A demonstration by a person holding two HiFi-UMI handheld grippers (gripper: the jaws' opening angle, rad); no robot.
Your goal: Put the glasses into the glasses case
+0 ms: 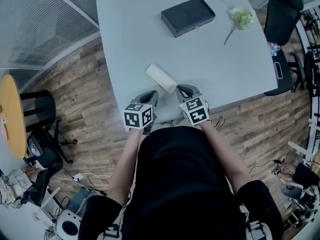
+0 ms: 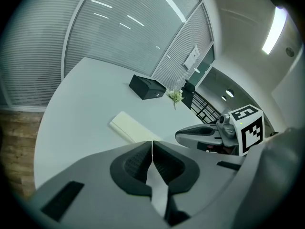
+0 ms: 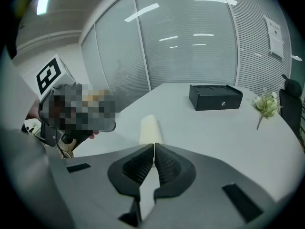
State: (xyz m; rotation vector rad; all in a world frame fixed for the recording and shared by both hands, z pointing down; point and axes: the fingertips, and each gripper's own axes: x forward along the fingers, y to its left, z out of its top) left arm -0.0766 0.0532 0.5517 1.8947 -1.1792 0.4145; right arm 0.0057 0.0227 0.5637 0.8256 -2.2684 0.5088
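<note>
Wood flooring surrounds a pale grey desk (image 1: 140, 29) in an office with ribbed glass walls; a round yellow table (image 1: 11, 115) stands off to the left and a black office chair (image 1: 283, 9) sits at the far right corner.

On the far part of the desk lies a black box (image 1: 188, 16) with a small metal clasp on its front. Just to its right rests a green flower sprig (image 1: 241, 18), apart from the box.

A cream oblong case (image 1: 161, 78) with a rounded top lies closed and at an angle on the near part of the desk, well apart from the black box.

Both grippers hang over the desk's near edge, side by side and pointing away from the person. The left gripper (image 1: 151, 95) has its fingers (image 2: 138, 160) pressed together with nothing between them. The right gripper (image 1: 184, 90) likewise has its fingers (image 3: 167, 165) closed on nothing. The cream case sits just beyond the two tips, its near end just beside the right gripper; whether they touch cannot be told.
</note>
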